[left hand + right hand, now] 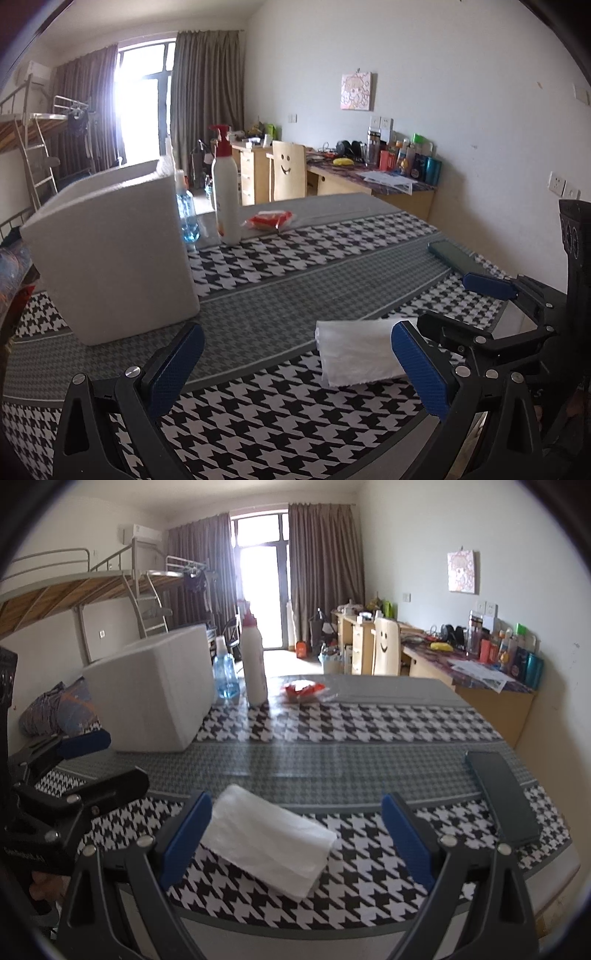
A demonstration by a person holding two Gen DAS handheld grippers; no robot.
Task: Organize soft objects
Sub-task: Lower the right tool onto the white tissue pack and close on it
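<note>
A folded white tissue [356, 350] lies flat on the houndstooth tablecloth [295, 417] near the table's front edge. In the left wrist view it sits just beyond my left gripper's right finger. My left gripper [295, 363] is open and empty. In the right wrist view the tissue [269, 842] lies between the fingers of my right gripper [297, 836], closer to the left finger. That gripper is open and above the cloth. A white foam box [114, 251] stands at the left; it also shows in the right wrist view [155, 690].
Behind the box stand a white pump bottle [226, 188] and a blue-liquid bottle [186, 214]. A red snack packet [269, 219] lies at the far side. A dark phone [502, 794] lies at the right. My right gripper shows at the right [491, 284].
</note>
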